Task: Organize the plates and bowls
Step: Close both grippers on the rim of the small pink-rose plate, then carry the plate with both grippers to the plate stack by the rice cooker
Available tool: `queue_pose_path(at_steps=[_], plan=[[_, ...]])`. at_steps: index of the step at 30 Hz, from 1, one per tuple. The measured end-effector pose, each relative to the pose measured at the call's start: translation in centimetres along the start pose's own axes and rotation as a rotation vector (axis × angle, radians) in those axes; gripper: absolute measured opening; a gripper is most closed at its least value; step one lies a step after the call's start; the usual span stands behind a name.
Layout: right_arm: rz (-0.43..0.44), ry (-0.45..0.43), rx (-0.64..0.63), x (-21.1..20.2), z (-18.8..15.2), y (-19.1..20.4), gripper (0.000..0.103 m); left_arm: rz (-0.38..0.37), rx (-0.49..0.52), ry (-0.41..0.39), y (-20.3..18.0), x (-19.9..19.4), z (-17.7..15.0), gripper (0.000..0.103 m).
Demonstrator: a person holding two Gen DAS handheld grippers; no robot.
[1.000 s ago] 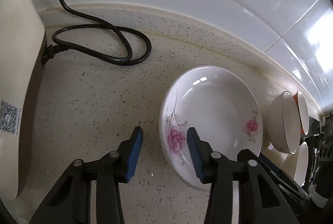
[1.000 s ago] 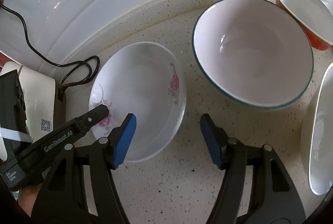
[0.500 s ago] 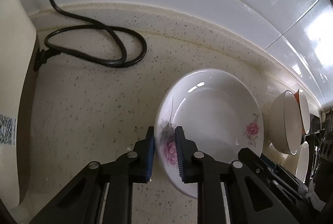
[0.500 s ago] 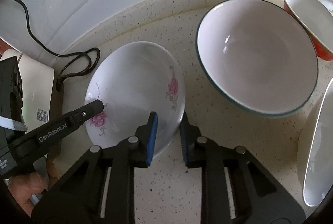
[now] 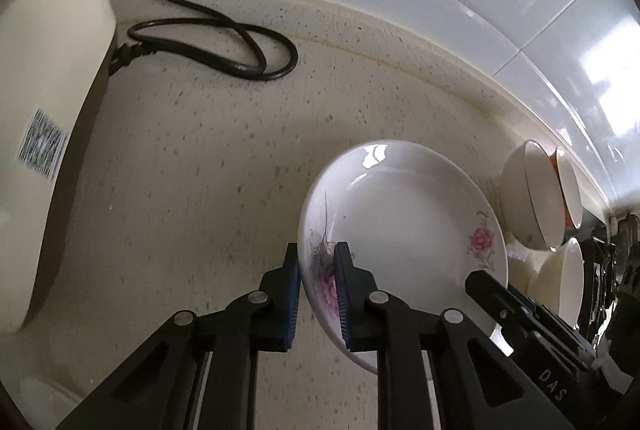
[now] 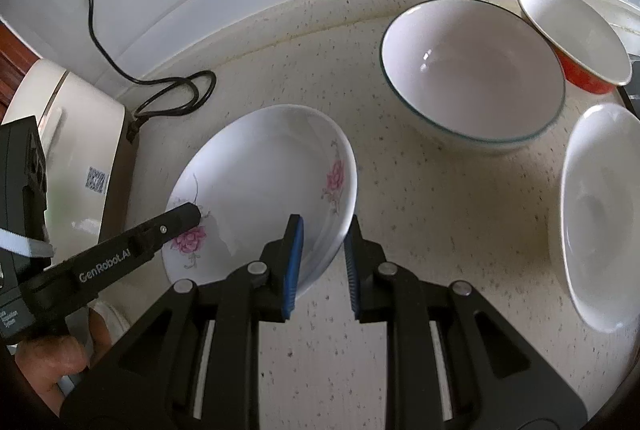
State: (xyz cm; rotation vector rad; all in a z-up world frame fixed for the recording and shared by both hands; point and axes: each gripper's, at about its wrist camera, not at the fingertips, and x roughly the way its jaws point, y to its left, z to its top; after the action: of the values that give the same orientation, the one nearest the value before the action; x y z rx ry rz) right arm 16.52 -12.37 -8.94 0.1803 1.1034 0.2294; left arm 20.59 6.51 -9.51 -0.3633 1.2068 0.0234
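Both the left gripper (image 5: 317, 284) and right gripper (image 6: 322, 255) pinch opposite rims of the flowered plate (image 6: 264, 186), apparently lifted slightly.

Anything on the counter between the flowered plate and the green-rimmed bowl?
Nothing: in the right wrist view, bare speckled counter separates the plate from the bowl.
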Motion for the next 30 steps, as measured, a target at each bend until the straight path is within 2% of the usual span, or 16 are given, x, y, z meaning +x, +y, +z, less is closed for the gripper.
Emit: queue_pose_path(at_steps=[19,30], plan=[[0.046,-0.004,-0.032,-4.0,-3.3,-0.1,0.023,-0.002,-0.007,-0.051,-0.8,-2.4,-4.3,0.015],[0.080,-0.005,-0.074,-5.6,-5.1,1.4,0.023,0.023,-0.033,-0.095,0.6,-6.6,-7.8,0.014]])
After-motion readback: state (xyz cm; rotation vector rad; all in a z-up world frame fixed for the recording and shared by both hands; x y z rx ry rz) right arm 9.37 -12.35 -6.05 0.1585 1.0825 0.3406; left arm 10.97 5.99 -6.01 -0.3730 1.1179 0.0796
